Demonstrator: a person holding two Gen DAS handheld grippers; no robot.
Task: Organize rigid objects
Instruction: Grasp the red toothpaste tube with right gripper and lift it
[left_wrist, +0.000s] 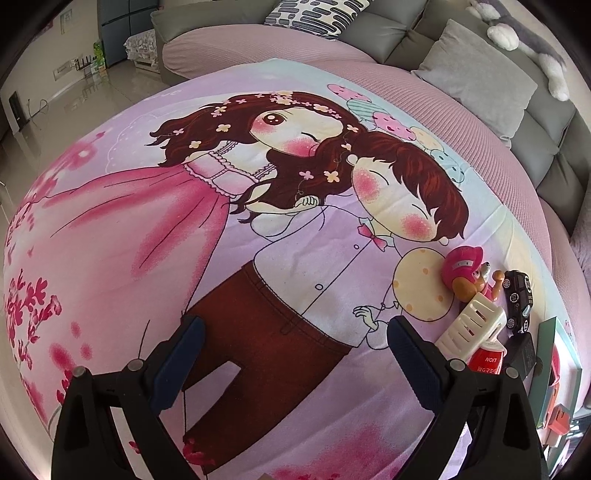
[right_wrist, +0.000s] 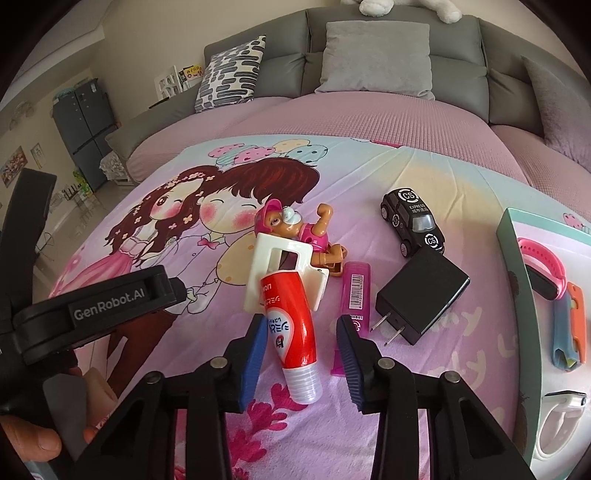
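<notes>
A red toothpaste tube (right_wrist: 291, 332) lies on the cartoon cloth, its far end resting on a white plastic holder (right_wrist: 284, 269). My right gripper (right_wrist: 302, 332) is open with its blue pads on either side of the tube, not touching it. Beyond lie a pink-hatted dog figure (right_wrist: 295, 229), a magenta case (right_wrist: 352, 302), a black charger plug (right_wrist: 421, 299) and a black toy car (right_wrist: 412, 225). My left gripper (left_wrist: 293, 332) is open and empty over the cloth, left of the same pile: figure (left_wrist: 467, 271), holder (left_wrist: 469, 328), tube (left_wrist: 485, 360), car (left_wrist: 517, 299).
A teal-rimmed tray (right_wrist: 517, 280) at the right holds a pink watch band (right_wrist: 543, 266), an orange and blue item (right_wrist: 570, 328) and a white band (right_wrist: 557, 424). A grey sofa with cushions (right_wrist: 373, 55) stands behind. The tray edge shows in the left wrist view (left_wrist: 546, 354).
</notes>
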